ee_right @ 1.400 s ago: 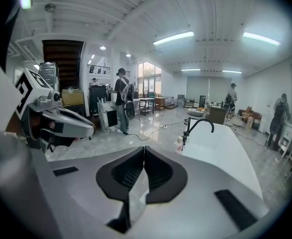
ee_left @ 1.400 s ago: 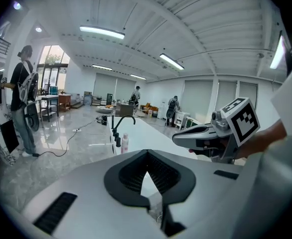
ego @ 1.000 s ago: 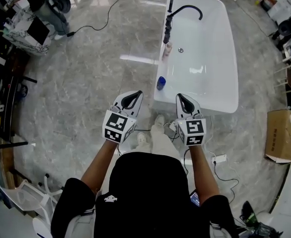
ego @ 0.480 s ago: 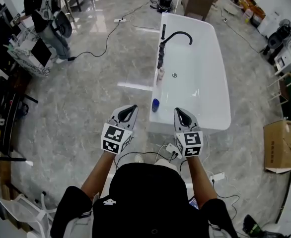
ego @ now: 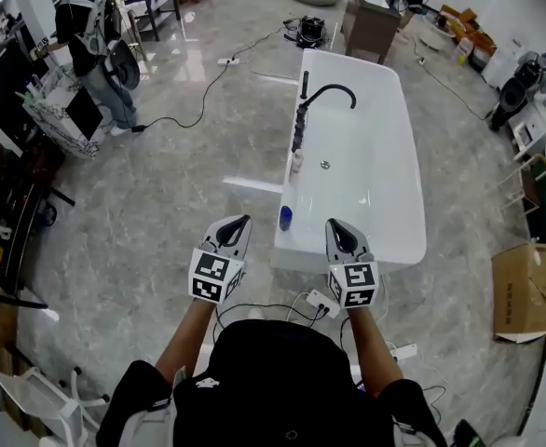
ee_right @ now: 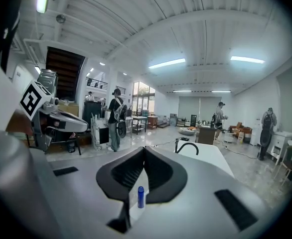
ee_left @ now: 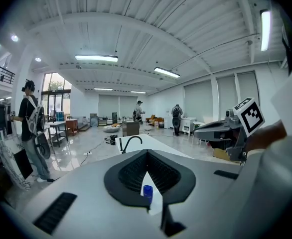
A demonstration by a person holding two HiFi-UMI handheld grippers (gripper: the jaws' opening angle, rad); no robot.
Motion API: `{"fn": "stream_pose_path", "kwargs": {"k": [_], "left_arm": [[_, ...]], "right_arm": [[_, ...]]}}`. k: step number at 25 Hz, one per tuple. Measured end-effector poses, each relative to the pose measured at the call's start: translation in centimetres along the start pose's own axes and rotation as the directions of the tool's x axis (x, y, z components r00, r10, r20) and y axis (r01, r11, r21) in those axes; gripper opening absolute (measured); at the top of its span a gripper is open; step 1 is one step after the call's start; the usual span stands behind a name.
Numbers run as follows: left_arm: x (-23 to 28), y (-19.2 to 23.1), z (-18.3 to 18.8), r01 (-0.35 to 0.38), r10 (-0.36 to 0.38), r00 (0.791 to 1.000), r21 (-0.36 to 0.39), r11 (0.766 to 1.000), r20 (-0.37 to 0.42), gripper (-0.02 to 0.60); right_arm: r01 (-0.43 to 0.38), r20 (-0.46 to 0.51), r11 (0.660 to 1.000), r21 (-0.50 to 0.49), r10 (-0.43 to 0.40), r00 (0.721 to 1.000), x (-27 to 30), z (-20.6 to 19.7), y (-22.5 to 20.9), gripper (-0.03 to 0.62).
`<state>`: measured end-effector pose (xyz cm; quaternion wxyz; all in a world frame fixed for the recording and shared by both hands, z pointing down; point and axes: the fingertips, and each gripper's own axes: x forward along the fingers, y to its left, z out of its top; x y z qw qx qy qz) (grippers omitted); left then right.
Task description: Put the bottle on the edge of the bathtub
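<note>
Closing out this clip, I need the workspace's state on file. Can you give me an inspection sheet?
Surface: white bathtub on a grey floor.
Job's things: blue bottle stands upright on the tub's edge, on the faucet side.
Clutter: small pale bottle on the same edge, beside the black faucet.
Grippers: left gripper and right gripper both shut, empty, short of the tub.
Cables: cables and a power strip by the person's feet; another cable crosses the floor.
Surroundings: cardboard box; a person standing far left.

bottle (ego: 285,218) on bathtub (ego: 375,184) left rim
</note>
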<state>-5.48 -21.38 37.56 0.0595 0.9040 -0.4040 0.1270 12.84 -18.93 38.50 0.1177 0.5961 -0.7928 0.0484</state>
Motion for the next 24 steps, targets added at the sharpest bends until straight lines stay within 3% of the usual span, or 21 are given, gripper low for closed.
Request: {"fn": "stream_pose_path", "kwargs": {"k": [24], "left_arm": [[-0.3, -1.8, 0.8, -0.03, 0.031, 0.999, -0.011, 0.999, 0.026, 0.013]], "right_arm": [[-0.044, 0.021, 0.999, 0.008, 0.044, 0.999, -0.2, 0.3, 0.2, 0.023]]}}
